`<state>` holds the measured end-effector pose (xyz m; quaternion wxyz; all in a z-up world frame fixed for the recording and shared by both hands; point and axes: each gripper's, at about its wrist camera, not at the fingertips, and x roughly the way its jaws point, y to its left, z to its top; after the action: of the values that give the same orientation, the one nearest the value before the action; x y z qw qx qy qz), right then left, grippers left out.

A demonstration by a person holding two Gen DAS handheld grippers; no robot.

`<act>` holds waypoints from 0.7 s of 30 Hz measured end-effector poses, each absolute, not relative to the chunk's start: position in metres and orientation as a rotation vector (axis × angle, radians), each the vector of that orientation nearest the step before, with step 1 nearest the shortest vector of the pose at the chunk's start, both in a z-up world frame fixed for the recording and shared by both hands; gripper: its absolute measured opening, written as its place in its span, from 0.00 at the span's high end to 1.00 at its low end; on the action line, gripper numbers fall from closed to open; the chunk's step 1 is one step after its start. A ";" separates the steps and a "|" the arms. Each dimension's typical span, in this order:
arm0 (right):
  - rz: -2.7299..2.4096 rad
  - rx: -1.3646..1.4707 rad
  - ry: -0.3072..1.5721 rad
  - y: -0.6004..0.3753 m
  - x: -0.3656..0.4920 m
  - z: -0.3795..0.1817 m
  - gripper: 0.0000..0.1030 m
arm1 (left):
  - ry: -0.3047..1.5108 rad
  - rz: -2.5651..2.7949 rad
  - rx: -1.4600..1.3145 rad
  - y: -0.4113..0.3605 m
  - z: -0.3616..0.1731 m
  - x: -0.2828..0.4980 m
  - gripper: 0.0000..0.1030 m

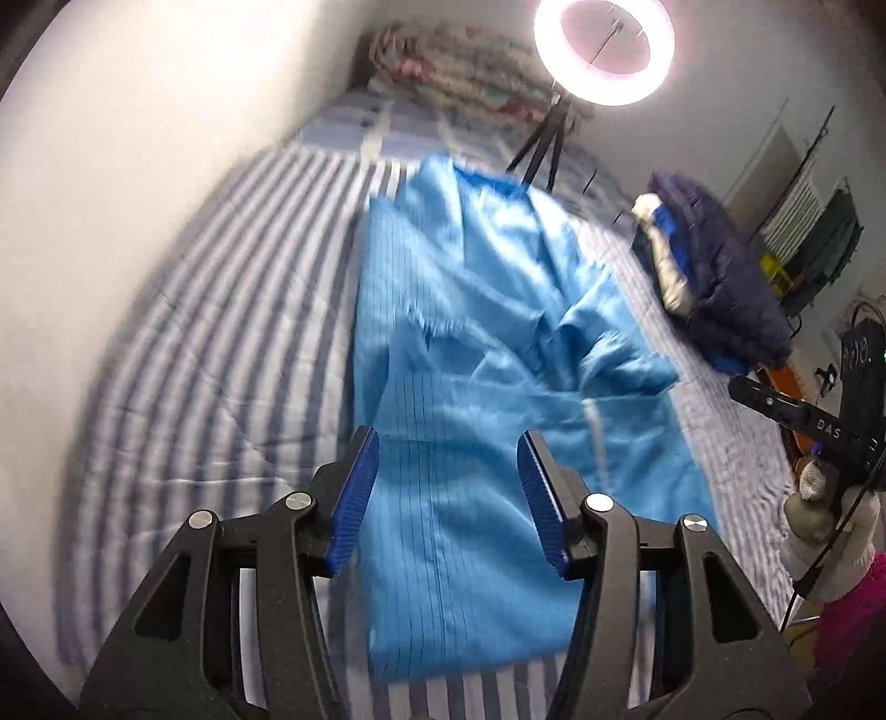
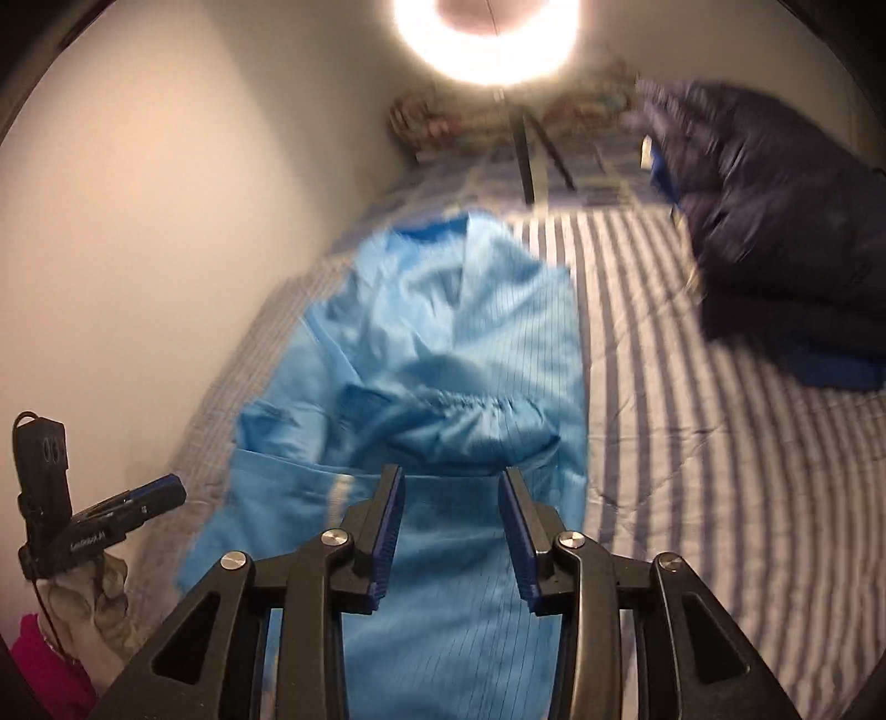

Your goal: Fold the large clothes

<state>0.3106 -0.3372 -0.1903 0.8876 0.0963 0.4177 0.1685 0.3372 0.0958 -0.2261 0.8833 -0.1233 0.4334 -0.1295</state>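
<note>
On the striped bedsheet [image 1: 210, 310] lies one light-blue pinstriped garment [image 1: 470, 343], lengthwise and partly folded, with one gathered sleeve cuff [image 2: 482, 412] across its middle. Two grippers hover above its near end: the left gripper [image 1: 448, 498] has its jaws moderately apart with nothing between them; the right gripper [image 2: 451, 531] is narrower, also empty. One stack of folded dark clothes [image 1: 714, 277] sits near the bed's right edge, and one ring light [image 1: 603, 50] stands on a tripod at the far end.
</note>
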 end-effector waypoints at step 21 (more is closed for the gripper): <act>0.287 0.077 0.672 -0.362 0.109 -0.040 0.57 | 0.738 -0.326 -0.339 0.104 -0.110 0.190 0.47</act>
<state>0.1087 -0.3621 -0.0402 0.9332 0.0377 0.3286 0.1403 0.1904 0.1036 -0.1097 0.9057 -0.1641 0.3575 -0.1580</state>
